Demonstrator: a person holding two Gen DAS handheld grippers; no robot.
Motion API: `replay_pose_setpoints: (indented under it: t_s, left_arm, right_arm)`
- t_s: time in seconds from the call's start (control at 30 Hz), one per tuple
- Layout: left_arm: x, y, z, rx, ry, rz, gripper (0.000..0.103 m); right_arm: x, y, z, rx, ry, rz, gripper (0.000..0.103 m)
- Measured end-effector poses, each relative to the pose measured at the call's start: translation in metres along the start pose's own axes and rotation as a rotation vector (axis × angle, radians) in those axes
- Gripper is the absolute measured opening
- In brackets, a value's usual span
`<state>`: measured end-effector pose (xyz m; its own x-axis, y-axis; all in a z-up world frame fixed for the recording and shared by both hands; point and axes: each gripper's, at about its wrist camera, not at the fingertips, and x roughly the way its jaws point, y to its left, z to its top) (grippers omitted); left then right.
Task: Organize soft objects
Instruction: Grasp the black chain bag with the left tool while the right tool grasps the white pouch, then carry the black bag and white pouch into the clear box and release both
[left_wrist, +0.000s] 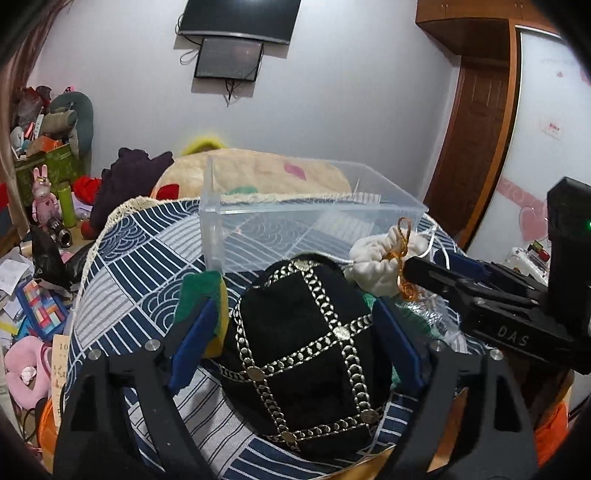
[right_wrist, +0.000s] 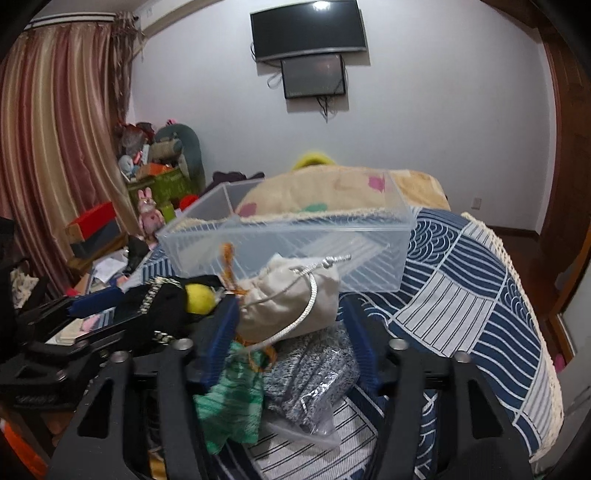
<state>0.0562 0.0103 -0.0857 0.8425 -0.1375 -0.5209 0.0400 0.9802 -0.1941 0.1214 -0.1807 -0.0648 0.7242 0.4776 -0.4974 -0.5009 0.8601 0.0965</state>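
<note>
A black hat with gold chain trim (left_wrist: 303, 343) lies on the blue patterned cloth (left_wrist: 140, 258). My left gripper (left_wrist: 295, 332) is open with its blue pads on either side of the hat. A green and yellow sponge (left_wrist: 205, 299) sits by the left pad. A cream drawstring pouch (right_wrist: 291, 299) lies just beyond my right gripper (right_wrist: 291, 332), which is open around it. A green knit piece (right_wrist: 229, 398) and a grey bagged textile (right_wrist: 314, 373) lie between the right fingers. A clear plastic box (right_wrist: 288, 236) stands empty behind them; it also shows in the left wrist view (left_wrist: 306, 225).
A cream pillow with coloured spots (right_wrist: 332, 188) lies behind the box. Clutter, a green box (right_wrist: 166, 184) and a pink rabbit toy (right_wrist: 149, 212) fill the left side. The cloth's fringed edge (right_wrist: 517, 266) drops off at the right.
</note>
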Motion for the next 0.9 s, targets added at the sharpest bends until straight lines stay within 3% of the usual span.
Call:
replay_pose_setpoints:
  t_s: [0.03,0.2,0.23,0.27,0.37,0.47,0.67,0.9]
  left_arm:
    - [0.003,0.001,-0.001,-0.003,0.012,-0.001,0.086]
    - [0.013,0.006,-0.004,-0.035,0.035,-0.032,0.085]
    - [0.015,0.007,-0.004,-0.032,0.035,-0.036,0.077]
    - [0.016,0.006,-0.004,-0.024,0.036,-0.038,0.069]
    - [0.015,0.001,-0.005,0.006,0.030,-0.029,0.055]
    - [0.012,-0.002,-0.004,0.027,0.017,-0.022,0.041]
    - [-0.004,-0.001,0.003,0.041,-0.049,0.008,0.031]
    - [-0.014,0.014,0.016,-0.015,-0.071,-0.039,0.028]
  right_arm:
    - [0.003,-0.001,0.000,0.005,0.005,0.002,0.077]
    - [0.014,0.000,-0.001,0.008,0.031,0.054,0.077]
    - [0.018,0.000,-0.002,0.004,0.040,0.046,0.075]
    - [0.020,0.000,-0.002,0.004,0.044,0.044,0.064]
    - [0.023,0.000,-0.004,0.003,0.057,0.059,0.043]
    - [0.019,0.001,-0.005,-0.006,0.050,0.053,0.029]
    - [0.008,-0.002,-0.002,0.008,0.015,0.047,0.023]
    - [-0.012,-0.006,0.007,0.022,-0.048,0.029,0.021]
